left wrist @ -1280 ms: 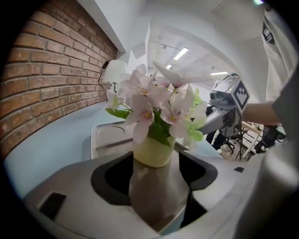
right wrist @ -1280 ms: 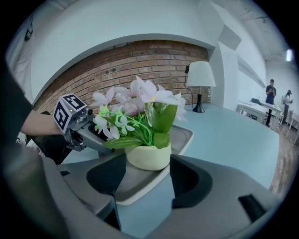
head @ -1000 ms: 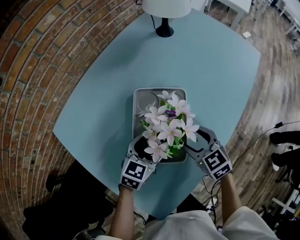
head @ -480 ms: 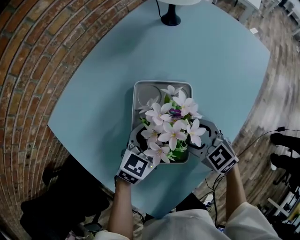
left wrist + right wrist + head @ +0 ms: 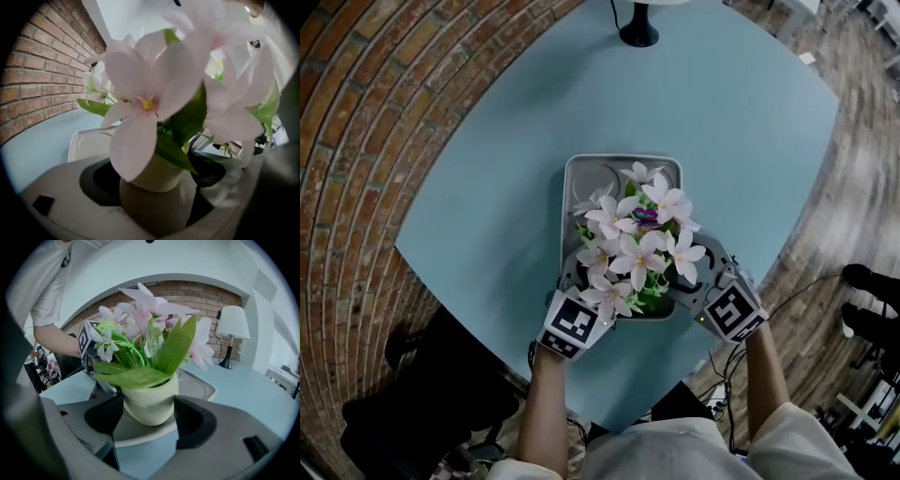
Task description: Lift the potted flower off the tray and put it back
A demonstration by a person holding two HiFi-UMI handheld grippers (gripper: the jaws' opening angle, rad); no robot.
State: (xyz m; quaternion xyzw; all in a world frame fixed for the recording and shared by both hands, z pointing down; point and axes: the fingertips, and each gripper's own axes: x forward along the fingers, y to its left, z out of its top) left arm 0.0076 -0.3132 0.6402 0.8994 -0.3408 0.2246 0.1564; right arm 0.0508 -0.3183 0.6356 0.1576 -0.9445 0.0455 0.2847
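Note:
The potted flower (image 5: pixel 637 248), pale pink blooms in a cream pot (image 5: pixel 150 404), stands on the near end of the grey tray (image 5: pixel 581 173). My left gripper (image 5: pixel 586 295) reaches in from the pot's left and my right gripper (image 5: pixel 698 277) from its right. Each has the pot between its jaws. In the left gripper view the pot (image 5: pixel 150 171) sits deep in the left gripper (image 5: pixel 154 185), with dark gaps at both pads. In the right gripper view the right gripper (image 5: pixel 150 422) stands wide, with a gap beside the pot. Both are open. Petals hide the fingertips in the head view.
The tray lies near the front edge of a pale blue table (image 5: pixel 487 187). A white lamp (image 5: pixel 233 329) stands at the table's far side, its black base (image 5: pixel 637 36) at the top of the head view. A brick wall runs along the left. The tray's far half (image 5: pixel 201 390) holds nothing.
Both grippers' jaws have spread a little wider round the pot. The hands have shifted slightly, and the pot stays on the tray's near end.

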